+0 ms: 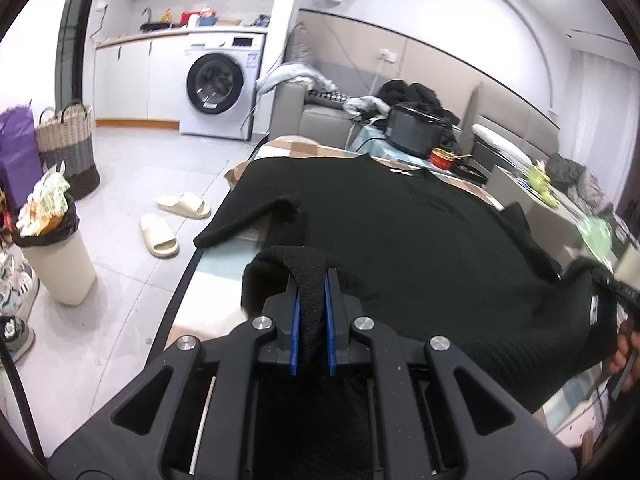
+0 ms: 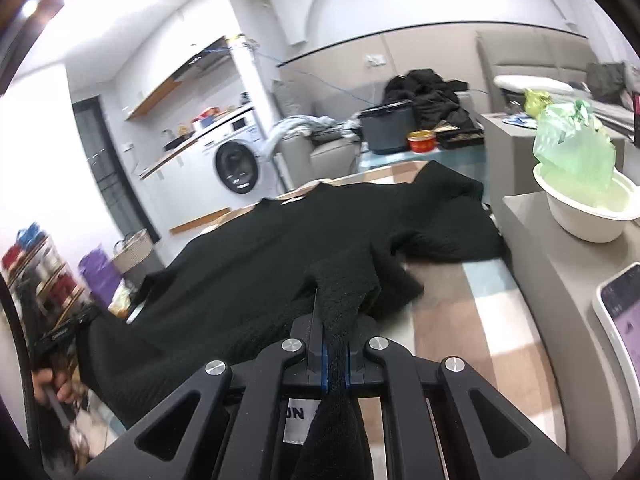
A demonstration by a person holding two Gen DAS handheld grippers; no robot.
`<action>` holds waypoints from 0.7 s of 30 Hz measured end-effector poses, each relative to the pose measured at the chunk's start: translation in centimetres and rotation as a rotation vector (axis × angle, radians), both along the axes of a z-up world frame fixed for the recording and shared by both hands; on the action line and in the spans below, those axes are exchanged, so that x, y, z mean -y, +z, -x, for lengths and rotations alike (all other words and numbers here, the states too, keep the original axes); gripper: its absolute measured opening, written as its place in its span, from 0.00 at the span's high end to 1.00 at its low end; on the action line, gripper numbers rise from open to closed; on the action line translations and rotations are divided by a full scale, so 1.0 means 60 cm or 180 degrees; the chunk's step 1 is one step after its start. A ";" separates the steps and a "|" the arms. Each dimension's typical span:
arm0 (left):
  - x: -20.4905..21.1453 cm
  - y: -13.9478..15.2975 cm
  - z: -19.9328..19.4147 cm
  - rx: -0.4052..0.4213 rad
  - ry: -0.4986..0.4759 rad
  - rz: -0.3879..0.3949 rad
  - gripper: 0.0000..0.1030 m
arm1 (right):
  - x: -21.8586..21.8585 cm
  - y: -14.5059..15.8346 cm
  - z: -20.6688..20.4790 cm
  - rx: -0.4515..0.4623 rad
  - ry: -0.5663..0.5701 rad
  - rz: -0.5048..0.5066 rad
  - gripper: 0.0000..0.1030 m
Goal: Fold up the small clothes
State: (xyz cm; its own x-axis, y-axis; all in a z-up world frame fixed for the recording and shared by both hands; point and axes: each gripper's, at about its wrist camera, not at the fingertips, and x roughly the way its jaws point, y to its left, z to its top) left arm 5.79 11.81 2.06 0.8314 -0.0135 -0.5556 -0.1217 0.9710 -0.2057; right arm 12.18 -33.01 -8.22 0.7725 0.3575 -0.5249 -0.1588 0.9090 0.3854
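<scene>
Both claws grip the black knit sweater (image 1: pixel 400 232) spread across the worktop (image 2: pixel 460 308): left claw (image 1: pixel 313 280) and right claw (image 2: pixel 336 308) each pinch a bunched fold at lower centre.

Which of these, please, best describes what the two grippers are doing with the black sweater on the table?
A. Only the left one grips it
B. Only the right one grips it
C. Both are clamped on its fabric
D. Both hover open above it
C: the left gripper and the right gripper each pinch a bunch of the black sweater between their blue pads.
</scene>
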 end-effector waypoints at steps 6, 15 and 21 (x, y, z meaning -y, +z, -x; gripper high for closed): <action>-0.009 -0.022 -0.101 -0.0259 0.0047 0.0026 0.93 | -0.001 -0.041 -0.083 -0.0400 -0.0184 0.0137 0.88; -0.035 -0.065 -0.161 -0.0578 0.0232 -0.0131 0.46 | 0.047 -0.090 -0.112 -0.0898 -0.0155 0.0059 0.36; -0.039 -0.086 -0.225 -0.0726 0.0200 0.0042 0.67 | 0.020 -0.112 -0.169 -0.1062 0.0070 -0.0134 0.43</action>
State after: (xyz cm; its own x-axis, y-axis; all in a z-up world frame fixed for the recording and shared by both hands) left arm 19.32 14.14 -3.07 0.6838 0.0258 -0.7292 -0.2266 0.9575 -0.1786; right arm 22.29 -34.23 -14.96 0.5524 0.3988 -0.7320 -0.0368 0.8889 0.4566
